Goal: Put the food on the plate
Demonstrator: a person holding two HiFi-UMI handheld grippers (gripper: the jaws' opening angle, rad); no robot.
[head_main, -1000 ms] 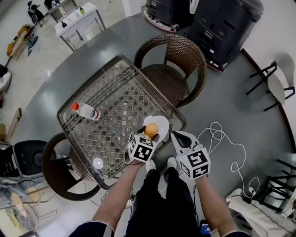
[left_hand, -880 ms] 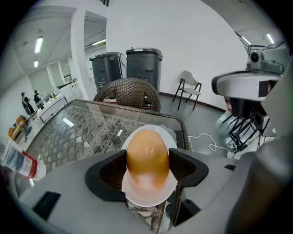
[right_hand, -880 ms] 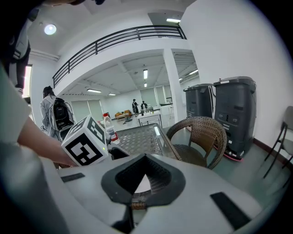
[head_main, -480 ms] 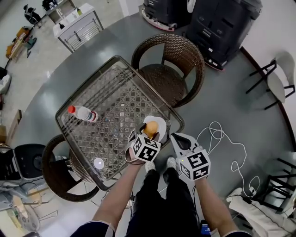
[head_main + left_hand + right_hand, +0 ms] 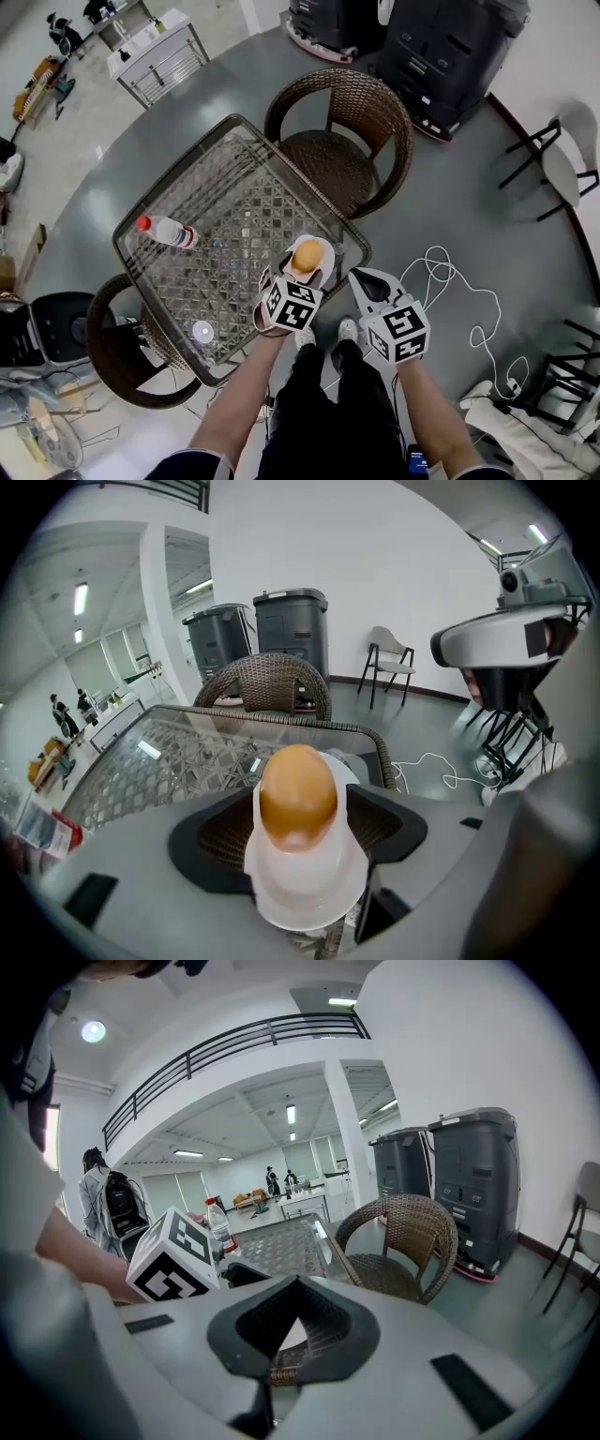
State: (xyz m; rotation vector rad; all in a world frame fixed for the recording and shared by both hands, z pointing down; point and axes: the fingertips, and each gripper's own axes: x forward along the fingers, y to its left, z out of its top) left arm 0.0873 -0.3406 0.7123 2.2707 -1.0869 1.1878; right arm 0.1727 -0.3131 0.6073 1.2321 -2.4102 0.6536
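The left gripper [image 5: 300, 834] is closed partway on the food [image 5: 298, 794] - an orange-brown dome on a white base - with a jaw pressed against each side of the white part. It holds the food over the plate [image 5: 329, 251], which sits at the near right corner of the table [image 5: 234, 202]; whether the food touches the plate cannot be told. The right gripper [image 5: 363, 278] hangs just beside the left one, off the table's edge, its jaws brought together with nothing between them.

There is one food piece and one plate. On the glass top there is also one bottle [image 5: 167, 230] with a red cap, lying on its side near the far left edge, and one small white round thing [image 5: 199, 330] near the front edge. Two wicker chairs stand at the table - one [image 5: 342, 131] on the far side, one [image 5: 117, 347] at the left corner. One white cable [image 5: 441, 272] lies looped on the floor to the right.
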